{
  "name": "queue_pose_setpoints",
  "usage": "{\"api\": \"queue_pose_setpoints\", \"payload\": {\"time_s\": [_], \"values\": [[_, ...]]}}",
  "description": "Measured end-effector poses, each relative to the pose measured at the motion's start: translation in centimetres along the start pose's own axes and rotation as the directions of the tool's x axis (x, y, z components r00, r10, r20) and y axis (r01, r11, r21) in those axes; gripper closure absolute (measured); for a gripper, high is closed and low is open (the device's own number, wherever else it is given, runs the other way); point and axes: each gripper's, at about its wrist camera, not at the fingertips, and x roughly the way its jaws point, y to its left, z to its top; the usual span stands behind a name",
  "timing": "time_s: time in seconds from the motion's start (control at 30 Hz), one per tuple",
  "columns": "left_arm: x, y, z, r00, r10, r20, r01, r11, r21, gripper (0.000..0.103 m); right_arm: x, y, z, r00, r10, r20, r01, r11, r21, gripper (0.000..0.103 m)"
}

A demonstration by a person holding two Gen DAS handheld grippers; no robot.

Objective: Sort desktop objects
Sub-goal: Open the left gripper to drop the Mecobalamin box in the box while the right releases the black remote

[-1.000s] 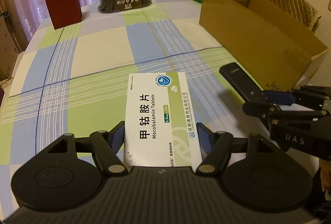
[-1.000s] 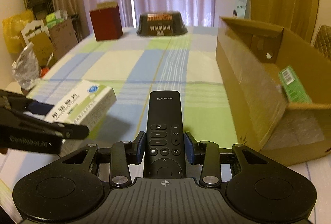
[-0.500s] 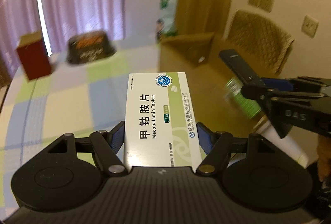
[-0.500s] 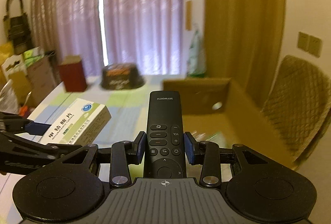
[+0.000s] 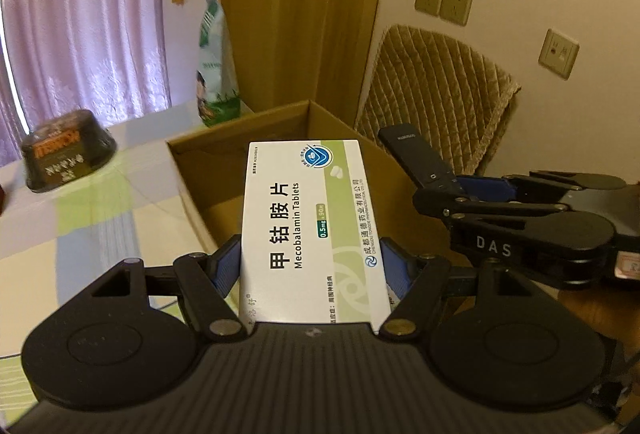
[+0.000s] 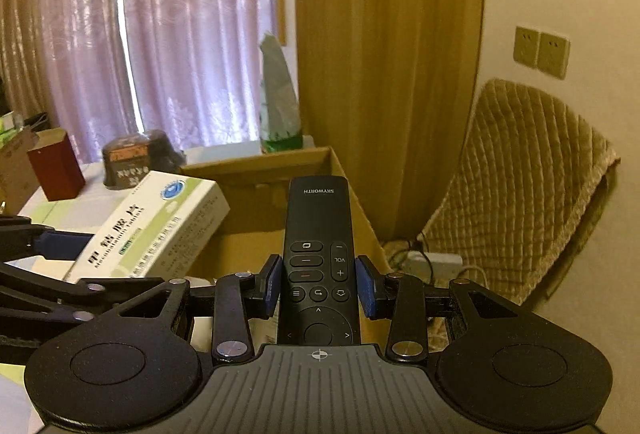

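While both sets of fingers pinch their loads, tablet box [image 5: 308,230] in left gripper [image 5: 310,270] and remote [image 6: 318,254] in right gripper [image 6: 320,288], long axes forward, the cardboard box [image 5: 208,169] opens just ahead-below, left nearer.

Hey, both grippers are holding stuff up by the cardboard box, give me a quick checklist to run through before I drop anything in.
1. Left gripper grip on the medicine box: ok, blue fingers press both sides.
2. Right gripper grip on the remote: ok, clamped at the button area.
3. Cardboard box open on top: ok.
4. Medicine box lined up with the opening: ok, judged from the left wrist view.
5. Remote past the box rim: cannot tell.
6. Free space on the box floor: cannot tell, mostly hidden.
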Motion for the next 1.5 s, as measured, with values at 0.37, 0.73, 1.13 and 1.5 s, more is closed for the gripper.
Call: {"api": "queue_pose_setpoints", "payload": {"time_s": [0.37,0.73,1.13,1.5], "values": [[3.6,-1.4,0.3,0.999,-0.002,-0.040,0.003,1.000,0.016,0.035,1.6,-1.6,-1.0,0.999,0.009,-0.031,-0.008,1.000,0.027,0.065],[4.3,-1.4,0.4,0.999,0.000,-0.037,0.001,1.000,0.024,0.036,2.7,-1.8,-0.9,0.999,0.010,-0.044,-0.009,1.000,0.025,0.065],[2.8,0.5,-0.3,1.000,0.027,-0.014,-0.027,0.999,-0.018,0.026,3.2,-1.6,-1.0,0.998,0.013,-0.054,-0.012,1.000,0.017,0.065],[2.4,1.1,-1.0,0.999,0.035,-0.025,-0.035,0.999,-0.020,0.026,3.6,-0.8,-1.0,0.998,0.020,-0.061,-0.020,1.000,0.001,0.065]]}}
